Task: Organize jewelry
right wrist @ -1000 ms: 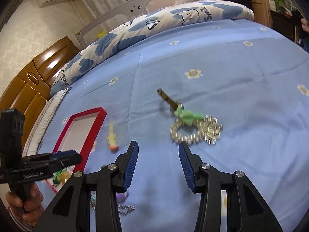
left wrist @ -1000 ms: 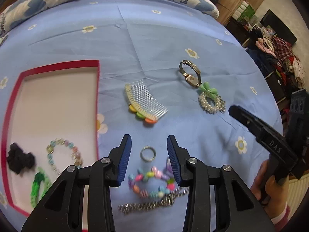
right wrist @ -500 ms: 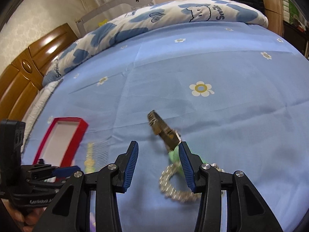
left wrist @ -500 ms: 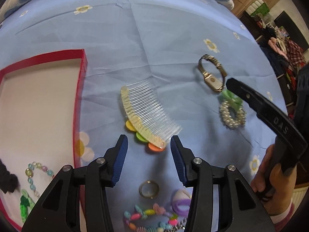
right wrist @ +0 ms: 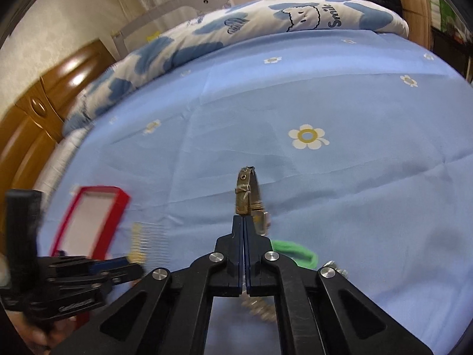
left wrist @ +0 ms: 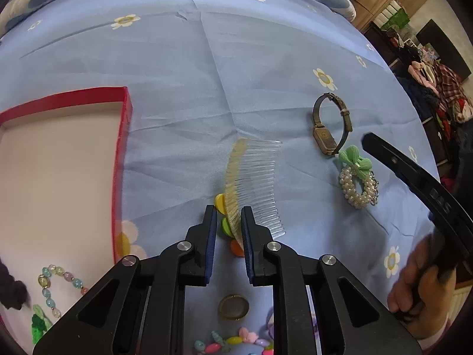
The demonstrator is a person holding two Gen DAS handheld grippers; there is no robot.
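Observation:
A clear hair comb with coloured discs on its spine stands tilted up on the blue sheet. My left gripper is closing, and its pads pinch the comb's spine. To the right lies a bronze wristwatch. In the right wrist view my right gripper is shut, with the strap of the watch running in between its tips. A pearl bracelet with a green bow lies just beside the watch. The red box sits at the left.
Inside the box lie a pastel bead bracelet, a black piece and a green piece. A metal ring and a colourful bead bracelet rest under my left gripper. A patterned quilt covers the bed's far end.
My left gripper moved forward from the ring to the comb and closed on its spine, tipping it up. My right gripper advanced to the watch and shut.

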